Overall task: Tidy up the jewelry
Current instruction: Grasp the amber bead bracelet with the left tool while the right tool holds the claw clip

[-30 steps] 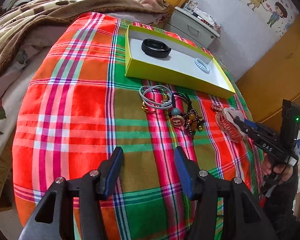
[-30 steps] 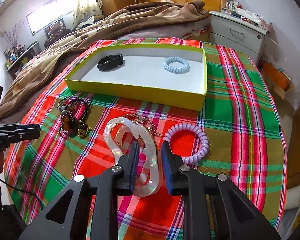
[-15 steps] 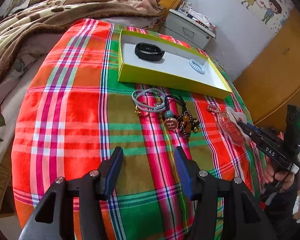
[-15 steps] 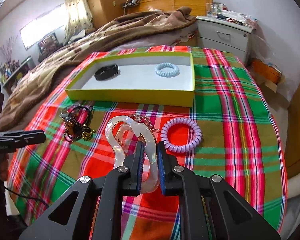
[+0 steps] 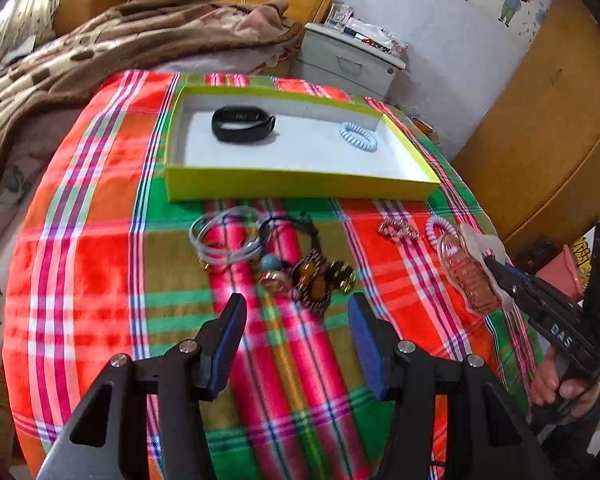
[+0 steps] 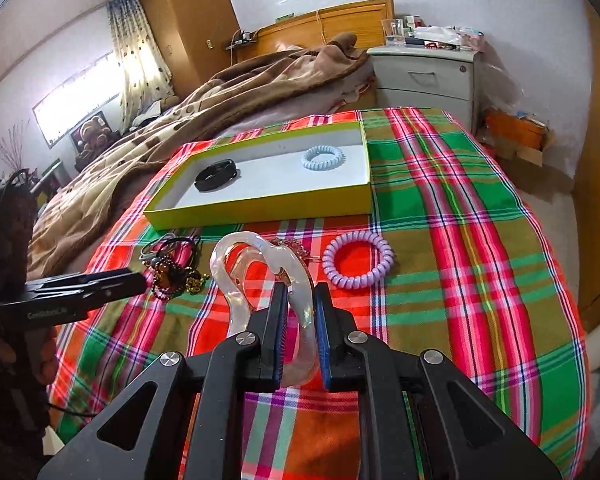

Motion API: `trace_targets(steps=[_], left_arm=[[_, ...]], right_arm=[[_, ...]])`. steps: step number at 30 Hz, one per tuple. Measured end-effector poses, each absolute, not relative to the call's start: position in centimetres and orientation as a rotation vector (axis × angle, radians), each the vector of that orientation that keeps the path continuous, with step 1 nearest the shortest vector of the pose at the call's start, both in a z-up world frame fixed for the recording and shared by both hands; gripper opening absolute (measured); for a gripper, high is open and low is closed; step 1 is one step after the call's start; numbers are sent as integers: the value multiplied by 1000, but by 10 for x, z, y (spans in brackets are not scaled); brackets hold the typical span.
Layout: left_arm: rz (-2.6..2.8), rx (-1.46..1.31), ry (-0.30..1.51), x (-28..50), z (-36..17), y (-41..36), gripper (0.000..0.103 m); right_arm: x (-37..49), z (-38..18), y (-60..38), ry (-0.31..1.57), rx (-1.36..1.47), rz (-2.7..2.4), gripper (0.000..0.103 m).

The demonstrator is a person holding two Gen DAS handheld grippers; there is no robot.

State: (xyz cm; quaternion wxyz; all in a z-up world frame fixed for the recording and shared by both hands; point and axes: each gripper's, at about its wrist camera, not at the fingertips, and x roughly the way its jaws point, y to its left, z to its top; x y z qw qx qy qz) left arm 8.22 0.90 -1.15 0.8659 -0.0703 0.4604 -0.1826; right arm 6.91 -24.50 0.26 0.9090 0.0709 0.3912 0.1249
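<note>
Plaid cloth covers the table beside a bed and nightstand. Right gripper clamps a clear hair clip near the yellow box; left gripper is spread, holding nothing.

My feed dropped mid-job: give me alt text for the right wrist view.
The right gripper is shut on a clear hair clip, held above the plaid cloth. Beyond lie a purple coil band and a yellow-green box holding a black band and blue coil.

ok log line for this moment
right gripper: shut on clear pearly hair clip | left gripper: open | yellow-green box: awaiting clip
</note>
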Motion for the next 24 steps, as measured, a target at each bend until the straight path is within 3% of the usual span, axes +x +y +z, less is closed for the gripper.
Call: trace_targets(steps=[11,16,18,24], left_arm=[[-303,6,906,88,-11,-19,45],[-287,14,933,93,-17,-23,38],[-276,27,926,92,-17,-25,30],[-282,56,941,94,-20,-33,30]], right_arm=[[68,-1,-250,794,165,263,14],[67,-2,-253,793,177,262,14],[67,-2,-254,793,178,260,14],[68,-2,-255,790,181,262,14]])
